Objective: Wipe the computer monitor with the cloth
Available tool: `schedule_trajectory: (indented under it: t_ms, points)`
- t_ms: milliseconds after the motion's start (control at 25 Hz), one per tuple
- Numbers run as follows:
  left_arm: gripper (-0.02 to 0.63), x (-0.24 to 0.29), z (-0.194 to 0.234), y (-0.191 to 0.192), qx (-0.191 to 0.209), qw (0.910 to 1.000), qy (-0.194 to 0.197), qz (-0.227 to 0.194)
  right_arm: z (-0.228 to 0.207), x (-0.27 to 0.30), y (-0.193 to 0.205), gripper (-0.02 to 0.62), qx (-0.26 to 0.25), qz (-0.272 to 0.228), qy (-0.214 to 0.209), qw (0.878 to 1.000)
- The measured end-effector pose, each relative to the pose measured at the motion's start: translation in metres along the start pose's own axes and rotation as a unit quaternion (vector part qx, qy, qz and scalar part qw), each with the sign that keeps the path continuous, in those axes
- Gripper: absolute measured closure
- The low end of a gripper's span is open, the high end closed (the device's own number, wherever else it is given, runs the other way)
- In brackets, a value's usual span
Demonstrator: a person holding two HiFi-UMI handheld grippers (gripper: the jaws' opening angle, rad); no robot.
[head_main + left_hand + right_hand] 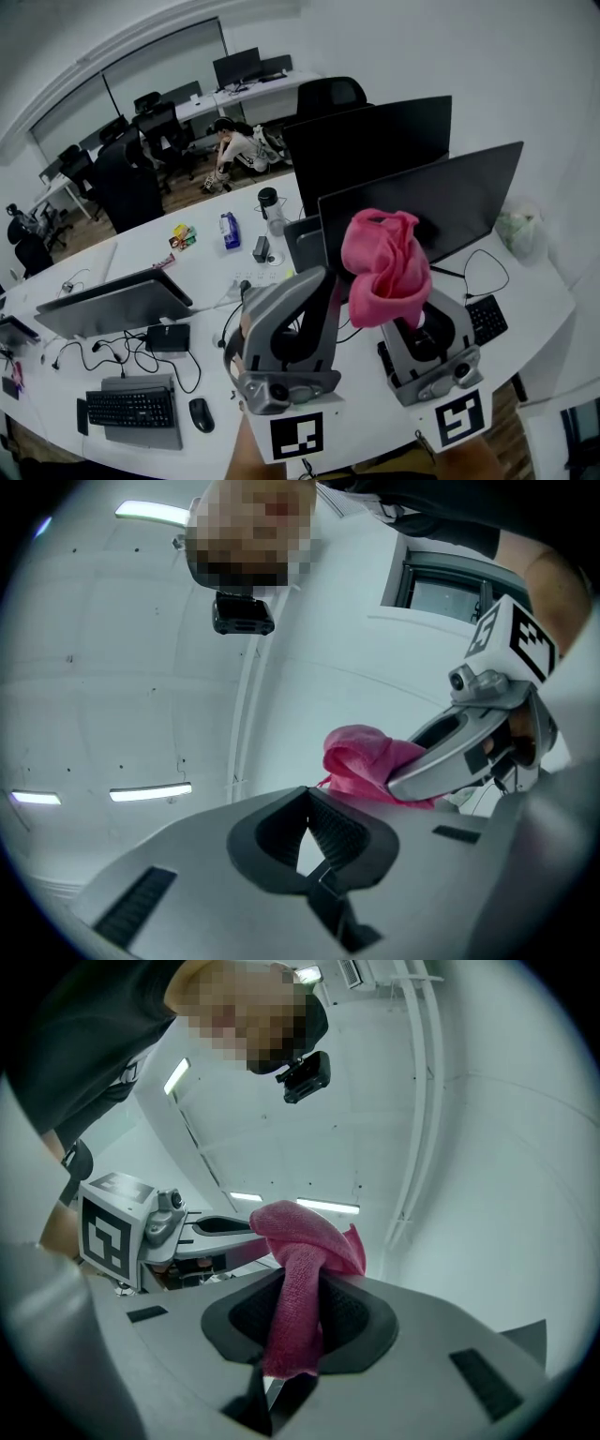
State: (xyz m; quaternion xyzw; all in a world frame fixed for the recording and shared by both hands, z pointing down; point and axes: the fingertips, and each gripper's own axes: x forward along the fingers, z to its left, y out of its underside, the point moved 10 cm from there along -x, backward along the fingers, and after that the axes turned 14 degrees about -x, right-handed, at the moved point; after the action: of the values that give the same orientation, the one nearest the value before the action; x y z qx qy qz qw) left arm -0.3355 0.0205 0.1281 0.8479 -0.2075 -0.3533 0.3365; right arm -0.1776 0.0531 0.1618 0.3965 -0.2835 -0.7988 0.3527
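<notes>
The left claw [309,841] and the right claw [295,1321] are nearest, both raised above the white counter [539,291] and side by side. The left claw is clenched, its 2 jaws meet at the tips and nothing stands between them. The right claw is grasping the cloth [298,1288]: the jaws press on a narrow folded strip of it, and its short end hangs out below them.

On the counter stands 1 clear bottle [273,208] with a dark cap; I cannot tell what is in it.

The cloth is pink, with a rough woven surface. Above the jaws it is bunched into a loose rounded lump. In the head view it sits in front of the dark, switched-off monitor [450,202], over its lower left part; whether it touches the screen I cannot tell. A second monitor [366,145] stands just behind.
</notes>
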Motion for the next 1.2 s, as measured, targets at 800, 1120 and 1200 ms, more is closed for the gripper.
schedule_trajectory:
  t_ms: [800,1120,1200]
  points:
    - [0.601,0.058,0.003,0.064,0.038,0.9955,-0.057,0.065,-0.026,0.077,0.092,0.497,0.057,-0.031,-0.077,0.995]
    - [0.601,0.085,-0.022,0.075,0.055,0.9914,-0.075,0.093,-0.051,0.074,0.126,0.497,0.086,-0.039,-0.097,0.991]
    - [0.601,0.090,-0.028,0.076,0.054,0.9908,-0.077,0.097,-0.056,0.071,0.131,0.497,0.089,-0.037,-0.101,0.990]
